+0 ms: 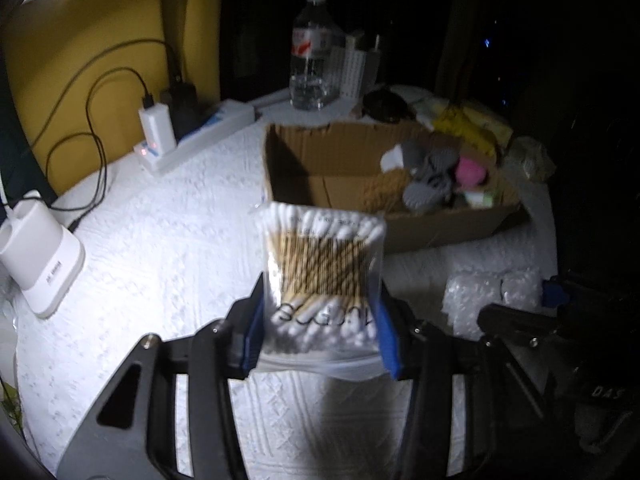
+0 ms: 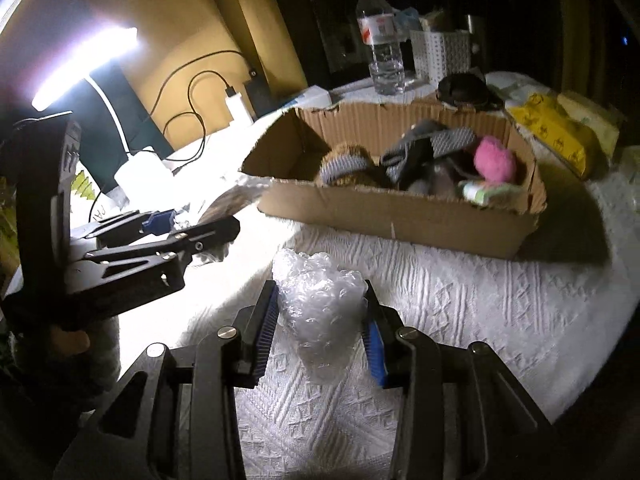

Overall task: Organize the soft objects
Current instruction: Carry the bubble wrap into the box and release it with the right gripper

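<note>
My left gripper (image 1: 320, 312) is shut on a clear bag of cotton swabs (image 1: 322, 268) and holds it above the white tablecloth, just short of the cardboard box (image 1: 440, 228). The box holds several soft things: grey socks (image 1: 430, 172), a pink plush ball (image 1: 472, 170) and a brown knit piece (image 1: 384, 192). My right gripper (image 2: 320, 320) is shut on a wad of bubble wrap (image 2: 320, 304) in front of the box (image 2: 400, 220). The bubble wrap also shows at the right of the left wrist view (image 1: 492, 292).
A water bottle (image 1: 312, 52) and a white perforated basket (image 2: 440, 56) stand behind the box. Chargers and cables (image 1: 156, 128) lie at the left by the yellow wall. A white stand (image 1: 40, 256) sits at the left edge. Yellow packets (image 2: 556, 128) lie right of the box.
</note>
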Demonstrator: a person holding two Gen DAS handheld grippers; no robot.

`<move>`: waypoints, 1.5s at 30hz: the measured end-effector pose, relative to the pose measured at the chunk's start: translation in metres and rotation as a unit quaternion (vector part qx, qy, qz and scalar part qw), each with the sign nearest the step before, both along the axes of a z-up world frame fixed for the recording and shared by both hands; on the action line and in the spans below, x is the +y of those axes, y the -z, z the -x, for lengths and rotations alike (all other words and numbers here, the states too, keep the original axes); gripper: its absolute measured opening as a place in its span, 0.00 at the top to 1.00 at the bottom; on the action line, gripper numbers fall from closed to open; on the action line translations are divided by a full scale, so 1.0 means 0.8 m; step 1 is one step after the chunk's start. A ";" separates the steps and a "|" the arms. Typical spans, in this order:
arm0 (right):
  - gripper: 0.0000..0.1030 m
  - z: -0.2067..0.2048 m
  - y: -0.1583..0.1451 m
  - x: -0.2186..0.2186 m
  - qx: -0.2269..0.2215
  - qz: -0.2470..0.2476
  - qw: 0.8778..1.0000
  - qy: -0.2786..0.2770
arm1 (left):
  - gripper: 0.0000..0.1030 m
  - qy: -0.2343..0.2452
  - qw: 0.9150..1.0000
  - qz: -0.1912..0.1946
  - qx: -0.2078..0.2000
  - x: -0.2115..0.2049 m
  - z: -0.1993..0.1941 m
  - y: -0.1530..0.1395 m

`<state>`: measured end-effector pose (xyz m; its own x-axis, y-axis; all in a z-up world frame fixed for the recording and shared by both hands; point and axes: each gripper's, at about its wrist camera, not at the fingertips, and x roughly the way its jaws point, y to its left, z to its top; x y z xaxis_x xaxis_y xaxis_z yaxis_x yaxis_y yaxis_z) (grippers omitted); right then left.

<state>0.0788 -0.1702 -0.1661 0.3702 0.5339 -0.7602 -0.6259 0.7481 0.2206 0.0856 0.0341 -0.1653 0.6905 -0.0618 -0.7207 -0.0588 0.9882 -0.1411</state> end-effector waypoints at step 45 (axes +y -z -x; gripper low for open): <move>0.60 -0.099 -0.032 0.117 -0.036 0.016 0.998 -0.053 | 0.53 -0.063 0.998 -0.003 -0.017 0.086 -0.047 -0.027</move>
<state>0.1576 -0.0764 -0.1402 0.3673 0.5491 -0.7507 -0.7159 0.6822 0.1487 0.1228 0.1033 -0.1438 0.7162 0.0305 -0.6972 -0.1774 0.9742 -0.1397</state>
